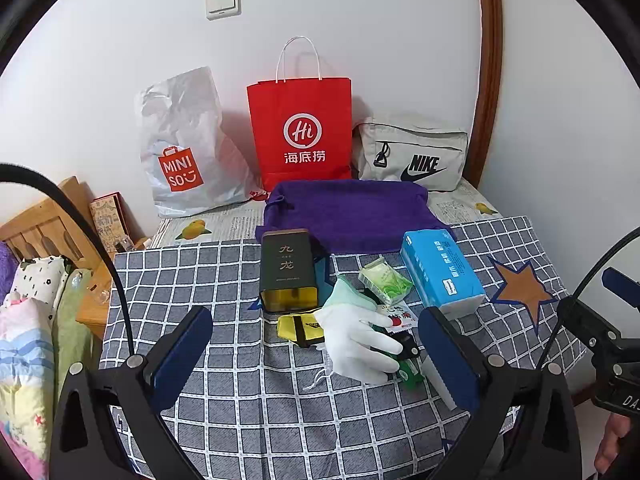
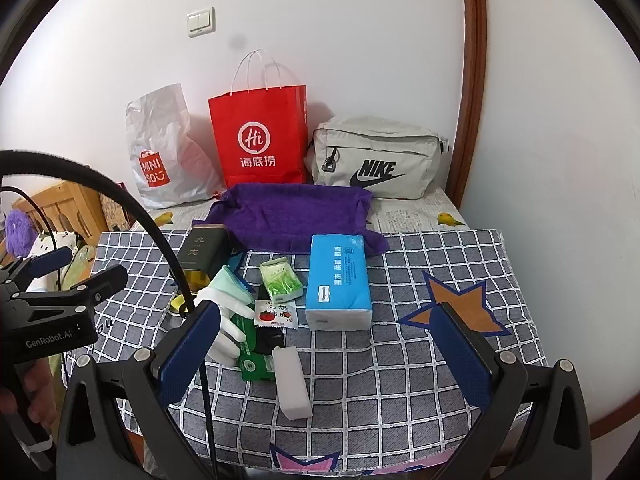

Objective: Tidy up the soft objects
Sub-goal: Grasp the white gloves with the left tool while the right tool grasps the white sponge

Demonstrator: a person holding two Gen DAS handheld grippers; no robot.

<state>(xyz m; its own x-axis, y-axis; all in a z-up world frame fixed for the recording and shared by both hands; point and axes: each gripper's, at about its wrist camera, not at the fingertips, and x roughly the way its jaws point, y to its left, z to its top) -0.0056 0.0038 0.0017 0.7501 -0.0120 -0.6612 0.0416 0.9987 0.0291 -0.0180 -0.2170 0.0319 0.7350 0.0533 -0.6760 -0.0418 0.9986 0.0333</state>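
Soft items lie on the checked tablecloth [image 1: 224, 400]: a white glove [image 1: 356, 344] [image 2: 224, 320], a purple towel [image 1: 348, 212] [image 2: 296, 212], a blue tissue pack [image 1: 440, 272] [image 2: 338, 280], a small green tissue packet [image 1: 386, 284] [image 2: 280, 280], a yellow pouch [image 1: 300, 328] and a white foam block [image 2: 292, 380]. My left gripper [image 1: 316, 320] hovers open in front of the glove and pouch, holding nothing. Wide open too, my right gripper [image 2: 326, 312] sits before the tissue pack and foam block, empty.
A dark tin [image 1: 286, 272] stands beside the glove. A green packet [image 2: 256, 360] and a tomato sachet [image 2: 276, 312] lie near it. Against the wall stand a Miniso bag [image 1: 180, 148], a red paper bag [image 1: 300, 128] and a grey Nike bag [image 1: 412, 156]. Bedding [image 1: 28, 340] lies left.
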